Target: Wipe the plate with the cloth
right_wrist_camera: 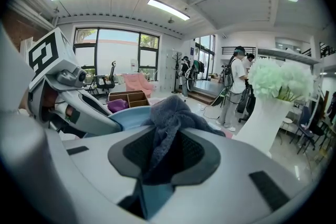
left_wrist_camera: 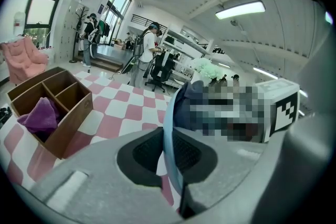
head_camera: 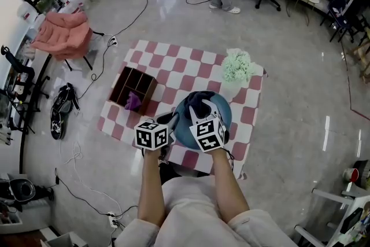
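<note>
Overhead, in the head view, a table (head_camera: 173,61) with a pink-and-white checked cover has a blue plate (head_camera: 224,114) close to its near edge. The left gripper (head_camera: 171,120) meets the plate's left rim. The right gripper (head_camera: 200,111) reaches over the plate with a dark cloth (head_camera: 199,99) bunched on its far part. A wooden box (head_camera: 122,79) holding a purple rag (head_camera: 133,102) sits by the left edge, and pale green flowers (head_camera: 238,65) stand at the far right corner.

In the left gripper view, the jaws are nearly together, with their pads pinching the plate's thin rim, which runs straight between them. The cloth lies against the plate beyond. Whether the plate rests on the table cannot be told.

In the right gripper view, the jaws are clamped on a fold of the cloth, which humps up over the plate's blue surface. The left gripper is alongside at the picture's left.
</note>
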A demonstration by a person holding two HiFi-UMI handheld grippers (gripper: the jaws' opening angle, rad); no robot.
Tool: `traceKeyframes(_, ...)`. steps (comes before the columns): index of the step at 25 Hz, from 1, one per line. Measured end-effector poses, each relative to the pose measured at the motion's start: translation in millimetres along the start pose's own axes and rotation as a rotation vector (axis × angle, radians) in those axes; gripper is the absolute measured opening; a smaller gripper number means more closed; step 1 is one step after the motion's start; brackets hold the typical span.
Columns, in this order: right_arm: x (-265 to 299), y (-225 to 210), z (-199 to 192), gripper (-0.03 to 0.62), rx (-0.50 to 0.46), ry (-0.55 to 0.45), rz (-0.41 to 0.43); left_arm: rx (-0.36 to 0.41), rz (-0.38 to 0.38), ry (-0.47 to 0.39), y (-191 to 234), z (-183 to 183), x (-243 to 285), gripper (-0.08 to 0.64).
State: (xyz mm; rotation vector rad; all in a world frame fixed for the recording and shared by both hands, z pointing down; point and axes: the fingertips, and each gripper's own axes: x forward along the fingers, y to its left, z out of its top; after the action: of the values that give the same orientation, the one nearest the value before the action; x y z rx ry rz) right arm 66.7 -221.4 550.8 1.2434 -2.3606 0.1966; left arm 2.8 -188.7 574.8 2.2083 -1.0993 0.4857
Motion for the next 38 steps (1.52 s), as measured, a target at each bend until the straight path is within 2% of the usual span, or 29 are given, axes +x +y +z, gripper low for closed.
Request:
traceKeyframes(24, -11.5, -37.3, -23.4, 0.112, 0.08, 0.056, -0.094, -0.017, 0.002, -0.054, 4.7, -1.9, -11.9, 0.032)
traceKeyframes(38, -12.0, -44.4, -38.7, 0.114, 0.087, 0.1, -0.116, -0.081, 0.032, -0.124, 24.6, 2.2, -27.0, 0.032)
